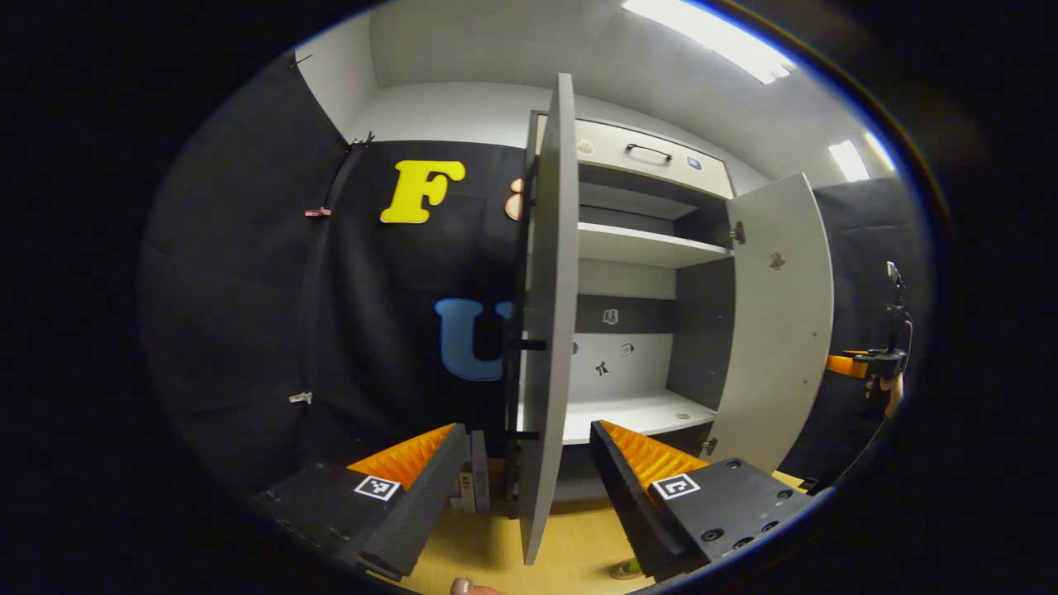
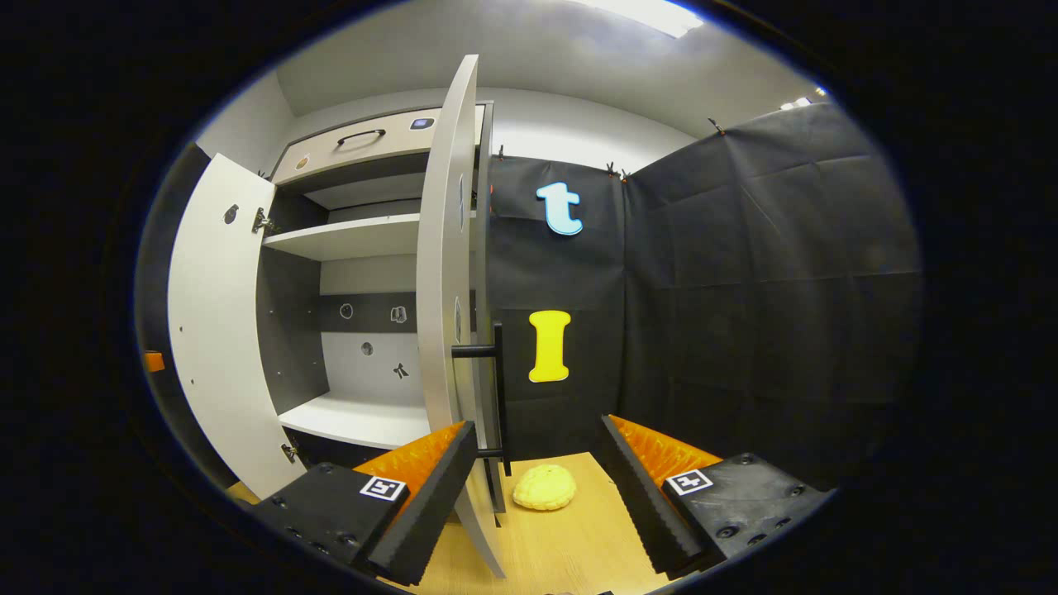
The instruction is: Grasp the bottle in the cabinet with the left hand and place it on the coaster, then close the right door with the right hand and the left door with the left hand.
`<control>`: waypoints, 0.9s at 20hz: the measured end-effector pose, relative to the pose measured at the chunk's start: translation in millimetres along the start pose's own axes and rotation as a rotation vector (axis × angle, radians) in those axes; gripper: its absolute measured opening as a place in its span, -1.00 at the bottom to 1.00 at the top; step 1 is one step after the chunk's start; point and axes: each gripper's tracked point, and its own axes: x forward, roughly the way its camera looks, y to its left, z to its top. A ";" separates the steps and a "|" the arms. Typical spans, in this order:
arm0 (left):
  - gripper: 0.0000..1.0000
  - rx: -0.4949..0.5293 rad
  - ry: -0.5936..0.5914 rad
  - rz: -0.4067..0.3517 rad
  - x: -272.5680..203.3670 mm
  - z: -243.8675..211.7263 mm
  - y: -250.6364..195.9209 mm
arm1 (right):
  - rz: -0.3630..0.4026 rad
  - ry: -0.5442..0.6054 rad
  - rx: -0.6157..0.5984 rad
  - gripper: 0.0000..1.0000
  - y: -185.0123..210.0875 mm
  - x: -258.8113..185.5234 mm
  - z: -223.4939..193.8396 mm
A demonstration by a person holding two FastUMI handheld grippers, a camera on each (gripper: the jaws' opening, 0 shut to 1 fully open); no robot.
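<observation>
The cabinet [image 1: 628, 330] shelves hold no bottle that I can see, and I cannot find the bottle or the coaster on the bench [image 2: 570, 537], so I judge the step in hand is closing the right door [image 2: 442, 273]. The right gripper [image 2: 537, 487] has its jaws spread wide and empty, with the door's edge and handle [image 2: 496, 388] just before its left finger. To do it well, push flat on the outer face near the handle and follow the door's arc; the left gripper [image 1: 521, 487], also spread and empty, waits at the left door [image 1: 550, 314].

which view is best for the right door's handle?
Right gripper view: the right door stands edge-on close ahead, its black bar handle fully visible. Left gripper view shows that door's inner face, with no handle visible.
</observation>
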 end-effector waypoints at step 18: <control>0.89 0.029 0.027 0.207 4.9 -9.7 41.9 | 0.264 0.014 -0.007 0.94 62.8 11.6 -11.0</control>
